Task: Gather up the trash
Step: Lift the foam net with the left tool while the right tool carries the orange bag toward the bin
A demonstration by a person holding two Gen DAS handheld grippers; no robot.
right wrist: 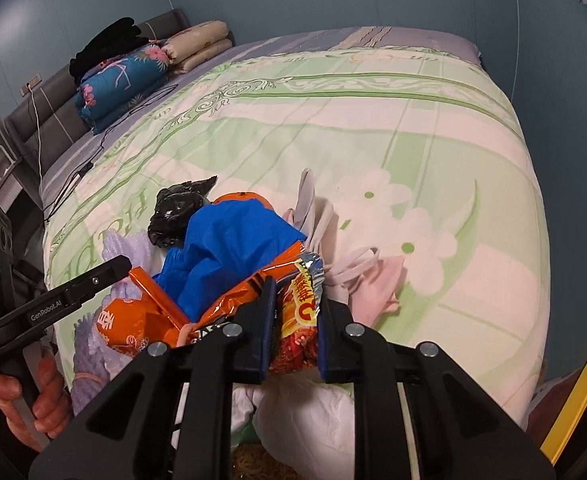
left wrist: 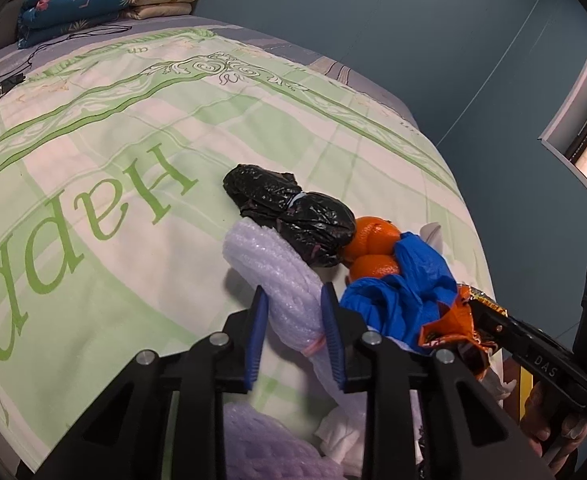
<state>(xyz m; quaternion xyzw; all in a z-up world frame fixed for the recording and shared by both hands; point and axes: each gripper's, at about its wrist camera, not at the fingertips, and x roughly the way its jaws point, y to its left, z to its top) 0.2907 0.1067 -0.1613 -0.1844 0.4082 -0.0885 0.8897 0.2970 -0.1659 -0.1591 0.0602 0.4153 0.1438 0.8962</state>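
A heap of trash lies near the bed's edge: a tied black bag [left wrist: 293,216], orange fruit [left wrist: 373,240], a crumpled blue plastic bag [left wrist: 405,292] and an orange wrapper [right wrist: 141,320]. My left gripper [left wrist: 293,289] is shut on a roll of white foam sheet [left wrist: 269,264], with both blue pads pressed to its sides. My right gripper [right wrist: 298,294] is shut on a red snack wrapper [right wrist: 299,320] at the heap's near side. Each gripper shows in the other's view: the left gripper [right wrist: 93,280] and the right gripper [left wrist: 485,312], each with a hand on its handle.
The heap rests on a green and white quilt [left wrist: 133,128]. Pale pink and white cloth pieces [right wrist: 373,288] lie right of the heap. Folded blankets [right wrist: 125,76] and a black cable [right wrist: 93,160] are at the bed's head. A white bag [right wrist: 313,412] sits below the right gripper.
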